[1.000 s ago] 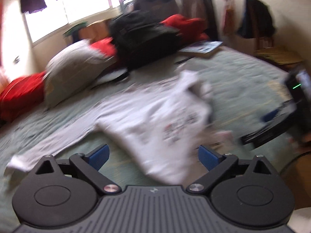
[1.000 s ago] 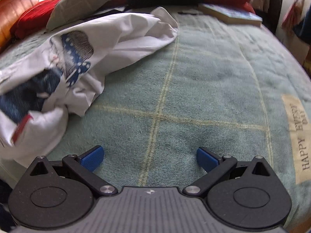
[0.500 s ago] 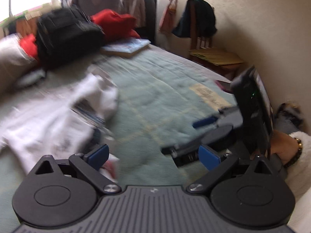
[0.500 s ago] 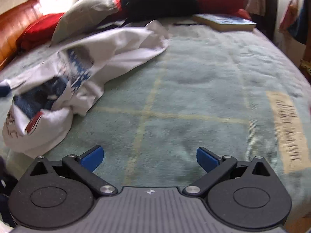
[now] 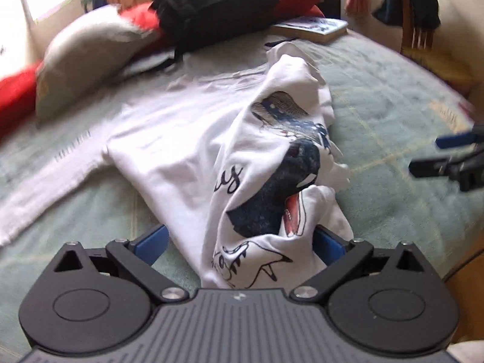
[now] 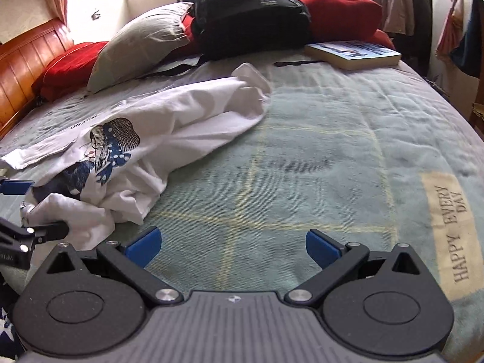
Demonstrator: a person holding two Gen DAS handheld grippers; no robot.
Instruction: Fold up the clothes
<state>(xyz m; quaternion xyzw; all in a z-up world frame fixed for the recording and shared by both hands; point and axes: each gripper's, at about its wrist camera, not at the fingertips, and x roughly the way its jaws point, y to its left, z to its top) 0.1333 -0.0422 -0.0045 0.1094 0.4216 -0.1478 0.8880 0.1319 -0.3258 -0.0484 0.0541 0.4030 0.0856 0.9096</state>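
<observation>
Nearest, left gripper point(image 5: 239, 243) spread wide, hem of the white shirt point(image 5: 187, 139) bunched between the blue pads but not pinched. Right gripper point(image 6: 233, 246) likewise wide and holding nothing, poised over bare green blanket point(image 6: 302, 151) near the bed's front edge, shirt off to its left. Shirt crumpled toward the front-left part of the bed: printed front rolled over itself in a ridge, one sleeve stretched flat toward the left edge, the other end trailing up toward the head of the bed. Farther back, grey pillow point(image 6: 139, 42) and red cushions point(image 6: 66, 69) against the wooden headboard point(image 6: 27, 60), black backpack point(image 6: 251, 12) in the middle, book point(image 6: 354, 51) near the far right corner.

Judged step: still the start, reaching for a hold before spreading the shirt flat; no fold made yet. Next move probably calls for closing the left pads on the hem, bringing the right gripper across to a second hem corner, then pulling both apart to smooth out the ridge.
</observation>
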